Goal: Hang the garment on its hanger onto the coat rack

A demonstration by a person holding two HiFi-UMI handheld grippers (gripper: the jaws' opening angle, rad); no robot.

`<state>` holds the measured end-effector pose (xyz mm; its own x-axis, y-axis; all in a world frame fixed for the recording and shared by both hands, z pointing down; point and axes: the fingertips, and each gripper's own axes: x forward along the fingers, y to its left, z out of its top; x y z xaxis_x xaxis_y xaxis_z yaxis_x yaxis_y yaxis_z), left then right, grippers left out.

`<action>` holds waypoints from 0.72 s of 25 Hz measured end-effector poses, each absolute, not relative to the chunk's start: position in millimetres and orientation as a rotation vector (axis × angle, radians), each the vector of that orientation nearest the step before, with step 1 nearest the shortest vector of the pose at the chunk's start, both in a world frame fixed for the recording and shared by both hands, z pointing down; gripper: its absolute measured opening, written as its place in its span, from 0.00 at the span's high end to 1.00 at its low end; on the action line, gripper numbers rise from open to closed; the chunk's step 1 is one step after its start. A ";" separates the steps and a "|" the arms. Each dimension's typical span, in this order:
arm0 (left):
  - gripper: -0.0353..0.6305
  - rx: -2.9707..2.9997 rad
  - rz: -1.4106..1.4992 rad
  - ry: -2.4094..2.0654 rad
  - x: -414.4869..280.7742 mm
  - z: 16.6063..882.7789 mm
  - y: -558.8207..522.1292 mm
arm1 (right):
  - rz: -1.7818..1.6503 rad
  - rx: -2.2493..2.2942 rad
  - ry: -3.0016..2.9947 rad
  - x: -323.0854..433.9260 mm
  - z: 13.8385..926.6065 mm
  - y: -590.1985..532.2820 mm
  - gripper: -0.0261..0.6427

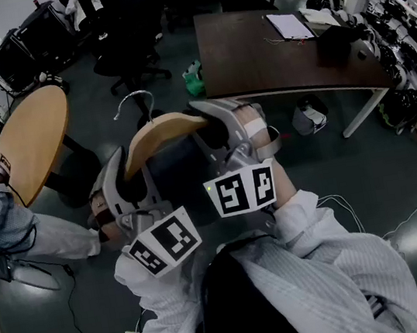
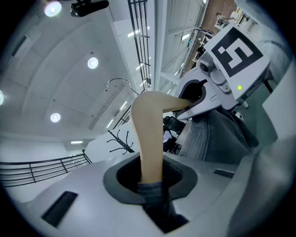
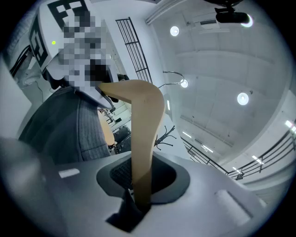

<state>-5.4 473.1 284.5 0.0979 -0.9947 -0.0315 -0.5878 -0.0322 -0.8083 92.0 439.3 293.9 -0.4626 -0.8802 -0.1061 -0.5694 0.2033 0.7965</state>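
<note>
Hanger point(image 1: 160, 134) looks stiff and light, garment point(image 1: 182, 170) soft and likely to swing. Left gripper point(image 2: 151, 180) and right gripper point(image 3: 141, 190) each clamp one wooden arm, which seems a sound hold. Hook point(image 1: 135, 101) is free.

Dark desk point(image 1: 254, 60) carries white papers point(image 1: 290, 26)

dark grey floor point(image 1: 367, 176), dark brown desk point(image 1: 253, 53), round wooden table point(image 1: 32, 142) left, black office chairs point(image 1: 127, 49), ceiling lights point(image 2: 93, 62)
</note>
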 end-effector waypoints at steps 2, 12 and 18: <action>0.84 -1.703 -0.762 1.560 -5.6 284.2 472.0 | -1.139 1.358 -2.109 92.0 294.1 438.8 0.86; 0.84 -1.706 -0.764 1.536 -11.3 285.7 461.4 | -1.120 1.361 -2.114 86.3 297.3 429.9 0.86; 0.84 -1.721 -0.777 1.530 -23.8 299.9 460.7 | -1.081 1.363 -2.123 74.4 312.0 430.0 0.85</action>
